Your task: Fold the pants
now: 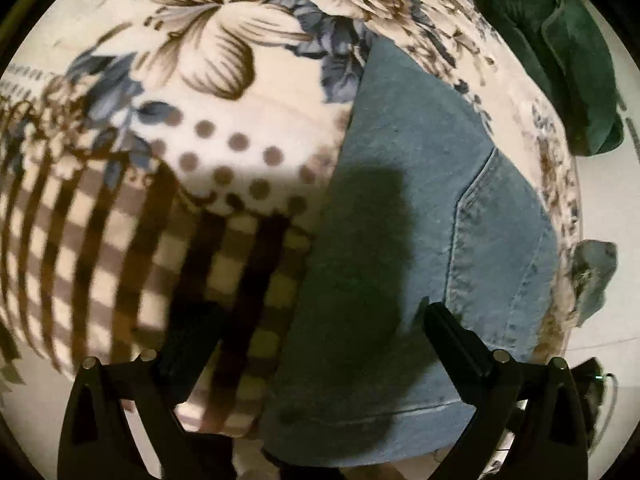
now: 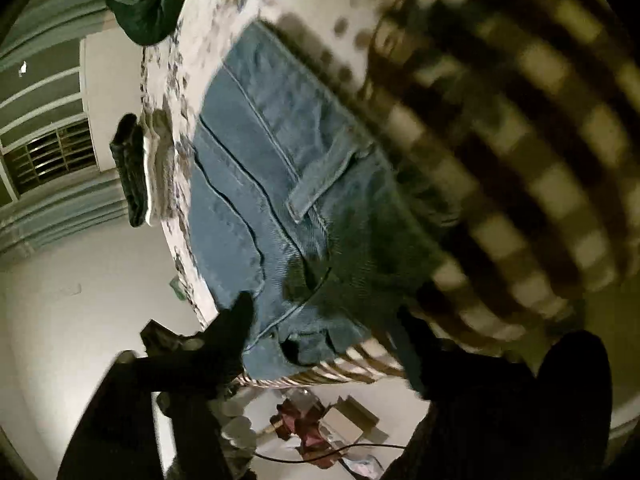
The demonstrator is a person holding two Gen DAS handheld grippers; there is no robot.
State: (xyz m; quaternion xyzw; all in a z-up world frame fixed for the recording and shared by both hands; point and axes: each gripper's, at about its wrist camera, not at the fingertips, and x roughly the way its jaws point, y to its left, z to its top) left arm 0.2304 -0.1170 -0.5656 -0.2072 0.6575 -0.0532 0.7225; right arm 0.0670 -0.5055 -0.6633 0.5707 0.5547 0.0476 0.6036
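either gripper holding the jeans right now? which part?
Neither. Left gripper and right gripper both stand open over the jeans, pads not pressing the denim.

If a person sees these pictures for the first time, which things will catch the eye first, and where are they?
First the blue jeans, lying flat on a blanket printed with large flowers, dots and brown checks. Next, the open left gripper hangs above the denim, throwing a dark shadow on it. A dark green cloth lies bunched at the far right corner of the blanket.
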